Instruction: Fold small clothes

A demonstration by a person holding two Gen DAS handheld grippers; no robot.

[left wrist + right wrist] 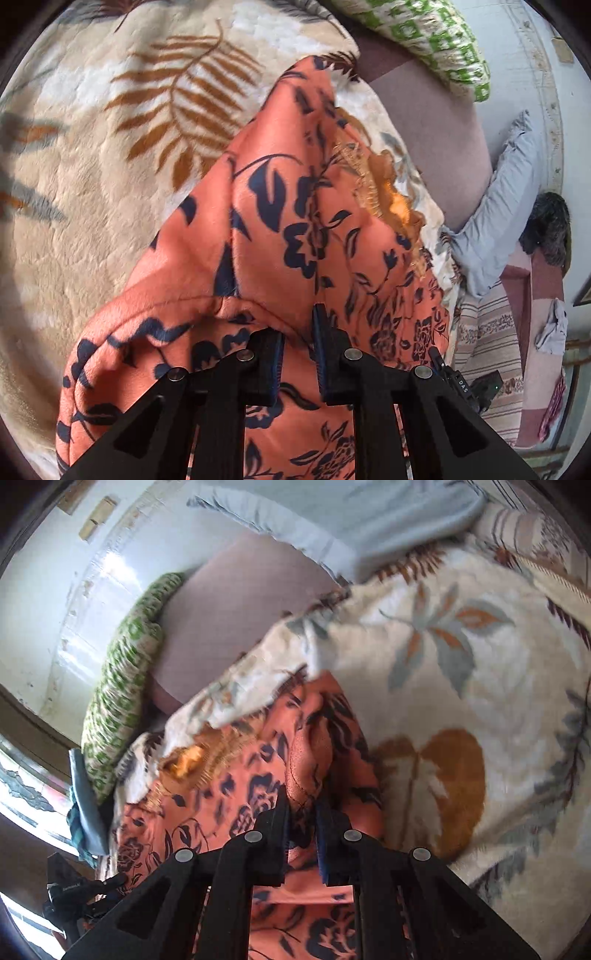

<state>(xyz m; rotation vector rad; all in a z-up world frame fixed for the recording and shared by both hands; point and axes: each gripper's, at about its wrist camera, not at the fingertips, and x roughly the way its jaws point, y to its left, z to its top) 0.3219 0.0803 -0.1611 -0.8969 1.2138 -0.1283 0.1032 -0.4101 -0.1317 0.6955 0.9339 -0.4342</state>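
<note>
I see the orange floral garment (280, 229) lying on the leaf-print blanket (92, 166), its long axis running away from both grippers. The left gripper (298, 332) pinches a near fold of it. The right gripper (301, 812) likewise pinches a stitched hem, jaws almost together.
</note>
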